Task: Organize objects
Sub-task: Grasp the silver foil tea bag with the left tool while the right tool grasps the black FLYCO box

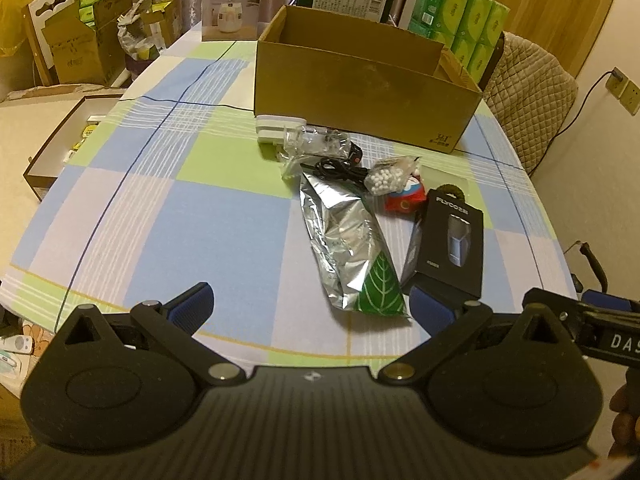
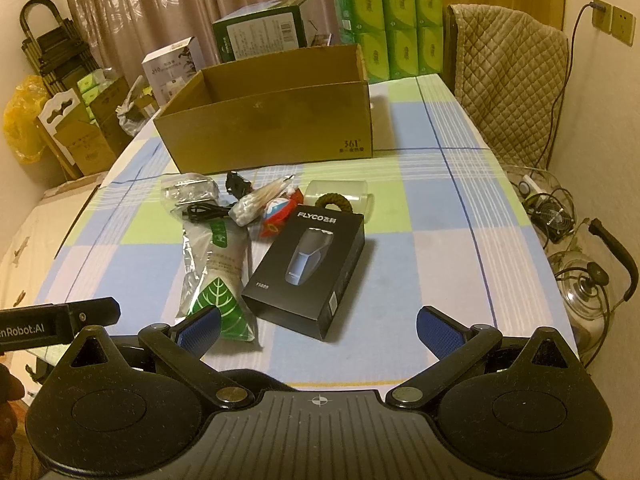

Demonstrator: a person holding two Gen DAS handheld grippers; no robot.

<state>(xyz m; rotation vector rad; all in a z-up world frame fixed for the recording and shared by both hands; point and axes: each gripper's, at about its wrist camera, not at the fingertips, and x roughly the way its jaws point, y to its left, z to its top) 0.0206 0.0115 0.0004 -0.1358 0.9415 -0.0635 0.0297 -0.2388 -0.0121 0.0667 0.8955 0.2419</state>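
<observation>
1. Right wrist view is showing the clutter to be organized lying in a loose heap near the middle of the tabletop, just in front of the open cardboard box [image 2: 272, 120]; the box is sitting toward the far edge and, as far as its interior shows, looks empty.
2. Nearest is the black shaver carton [image 2: 308, 268], a stiff rectangular pack with smooth printed faces. It is probably light and slightly slick, so I would be gripping it across its narrow sides, not its broad top.
3. Touching its left side is the silver foil pouch [image 2: 216, 264] with a green leaf print. It is crinkled and soft, likely to sag and slide, so pinching the flat sealed end seems safest.
4. Behind these are lying a bag of cotton swabs [image 2: 256, 204], a black cable [image 2: 204, 212], a clear plastic packet [image 2: 188, 192], a red, white and blue wrapped item [image 2: 278, 214] and a braided ring [image 2: 334, 202] against a clear plastic tub [image 2: 352, 196]. All look light; the bags are limp and slippery, the tub thin and easily crushed.
5. Right gripper [image 2: 318, 330] is hovering at the near edge with its blue ribbed pads [image 2: 200, 330] wide apart, holding nothing.
6. Left gripper [image 1: 310, 306] is likewise spread wide and empty, facing the pouch from the near edge.
7. Checked tablecloth [image 2: 440, 216] is looking smooth, so things may skate when nudged.
</observation>
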